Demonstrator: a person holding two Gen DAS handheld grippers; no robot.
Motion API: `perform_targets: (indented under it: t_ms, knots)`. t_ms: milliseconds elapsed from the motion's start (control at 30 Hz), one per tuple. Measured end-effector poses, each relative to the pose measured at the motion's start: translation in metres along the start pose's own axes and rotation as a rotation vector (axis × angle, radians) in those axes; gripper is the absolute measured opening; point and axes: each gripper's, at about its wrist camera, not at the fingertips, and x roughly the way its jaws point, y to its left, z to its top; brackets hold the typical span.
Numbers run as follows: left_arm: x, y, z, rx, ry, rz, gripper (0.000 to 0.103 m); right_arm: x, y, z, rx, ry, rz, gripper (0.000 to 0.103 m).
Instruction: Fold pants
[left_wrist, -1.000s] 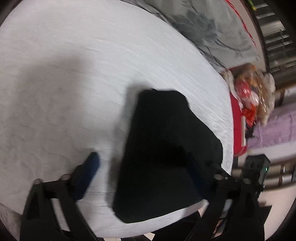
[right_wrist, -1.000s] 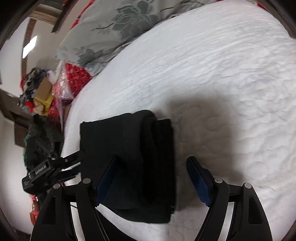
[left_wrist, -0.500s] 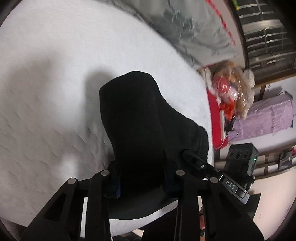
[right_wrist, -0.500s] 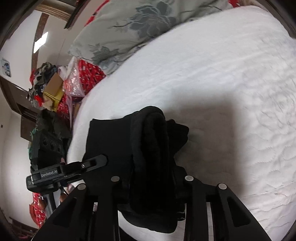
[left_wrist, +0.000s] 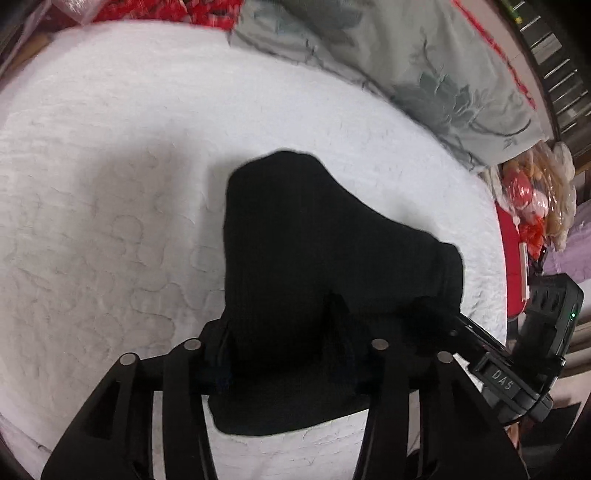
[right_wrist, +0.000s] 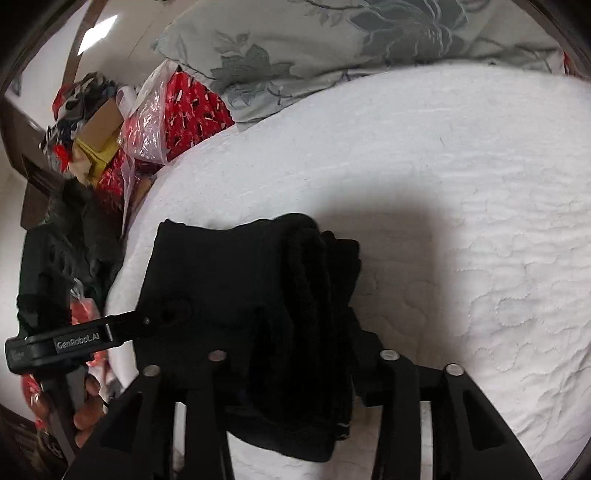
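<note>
The black pants (left_wrist: 317, 258) are folded into a thick bundle near the front edge of the white quilted bed (left_wrist: 110, 184). My left gripper (left_wrist: 288, 354) is shut on the near left part of the bundle. My right gripper (right_wrist: 299, 369) is shut on its near right part, where the stacked folded layers (right_wrist: 321, 280) show. Each gripper shows in the other's view, the right one in the left wrist view (left_wrist: 509, 376) and the left one in the right wrist view (right_wrist: 74, 339). The bundle looks lifted at the near side.
A grey floral pillow (left_wrist: 424, 66) lies at the far side of the bed (right_wrist: 443, 166). Red bags and clutter (right_wrist: 155, 110) stand beside the bed on one side, bagged items (left_wrist: 535, 199) on the other.
Both grippers went from open, astride the pants, to shut on the bundle. The bundle has since been raised and shifted further onto the bed.
</note>
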Motion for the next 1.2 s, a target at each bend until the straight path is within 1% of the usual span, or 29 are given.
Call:
perform_targets:
  t_ms: [33, 67, 100, 133, 167, 233, 267, 333, 400, 433, 467, 500, 533, 567, 600, 633, 733, 833, 867, 1000, 1200]
  knots:
    - [-0.006, -0.002, -0.003, 0.004, -0.025, 0.009, 0.047, -0.008, -0.001, -0.002, 0.005, -0.019, -0.014, 0.051]
    - [-0.011, -0.004, -0.006, 0.005, -0.044, 0.015, 0.048, -0.016, -0.003, -0.004, 0.005, -0.03, -0.022, 0.051]
    - [-0.018, -0.008, -0.012, 0.012, -0.076, 0.039, 0.048, -0.026, -0.004, -0.005, 0.001, -0.043, -0.04, 0.052]
    - [-0.022, -0.012, -0.017, 0.022, -0.103, 0.069, 0.048, -0.035, -0.004, -0.007, -0.009, -0.052, -0.065, 0.056]
    - [-0.026, -0.012, -0.022, 0.032, -0.122, 0.095, 0.05, -0.044, -0.003, -0.008, -0.022, -0.061, -0.099, 0.058]
    - [-0.031, -0.022, -0.036, 0.05, -0.16, 0.146, 0.054, -0.059, 0.0, -0.012, -0.041, -0.069, -0.155, 0.073]
    - [-0.033, -0.024, -0.04, 0.05, -0.175, 0.165, 0.056, -0.068, 0.003, -0.014, -0.045, -0.07, -0.178, 0.076]
    - [-0.039, -0.025, -0.051, 0.032, -0.22, 0.186, 0.058, -0.086, 0.008, -0.023, -0.052, -0.086, -0.208, 0.09]
    - [-0.043, -0.024, -0.062, -0.002, -0.252, 0.194, 0.063, -0.102, 0.016, -0.036, -0.068, -0.117, -0.274, 0.103]
    - [-0.045, -0.025, -0.067, -0.018, -0.269, 0.191, 0.063, -0.111, 0.022, -0.045, -0.076, -0.147, -0.335, 0.103]
    - [-0.047, -0.025, -0.073, -0.034, -0.289, 0.187, 0.063, -0.114, 0.024, -0.05, -0.084, -0.153, -0.359, 0.103]
    - [-0.049, -0.025, -0.081, -0.053, -0.313, 0.186, 0.063, -0.114, 0.027, -0.055, -0.099, -0.131, -0.381, 0.103]
    - [-0.05, -0.026, -0.086, -0.054, -0.32, 0.189, 0.063, -0.113, 0.03, -0.059, -0.112, -0.101, -0.398, 0.103]
    - [-0.05, -0.029, -0.089, -0.043, -0.316, 0.192, 0.063, -0.117, 0.03, -0.069, -0.116, -0.119, -0.411, 0.103]
    - [-0.05, -0.033, -0.095, -0.016, -0.308, 0.207, 0.063, -0.124, 0.03, -0.078, -0.112, -0.16, -0.402, 0.103]
    - [-0.05, -0.037, -0.099, -0.001, -0.311, 0.229, 0.063, -0.131, 0.029, -0.086, -0.102, -0.188, -0.375, 0.103]
    - [-0.055, -0.05, -0.114, 0.053, -0.342, 0.277, 0.063, -0.143, 0.025, -0.101, -0.079, -0.241, -0.339, 0.103]
    - [-0.056, -0.058, -0.124, 0.076, -0.336, 0.308, 0.063, -0.153, 0.023, -0.113, -0.076, -0.275, -0.32, 0.103]
    - [-0.057, -0.059, -0.127, 0.079, -0.337, 0.306, 0.063, -0.154, 0.023, -0.115, -0.082, -0.284, -0.32, 0.103]
    - [-0.061, -0.062, -0.137, 0.089, -0.339, 0.316, 0.063, -0.159, 0.024, -0.123, -0.099, -0.297, -0.32, 0.103]
    - [-0.064, -0.064, -0.145, 0.111, -0.321, 0.293, 0.063, -0.16, 0.02, -0.129, -0.083, -0.284, -0.323, 0.103]
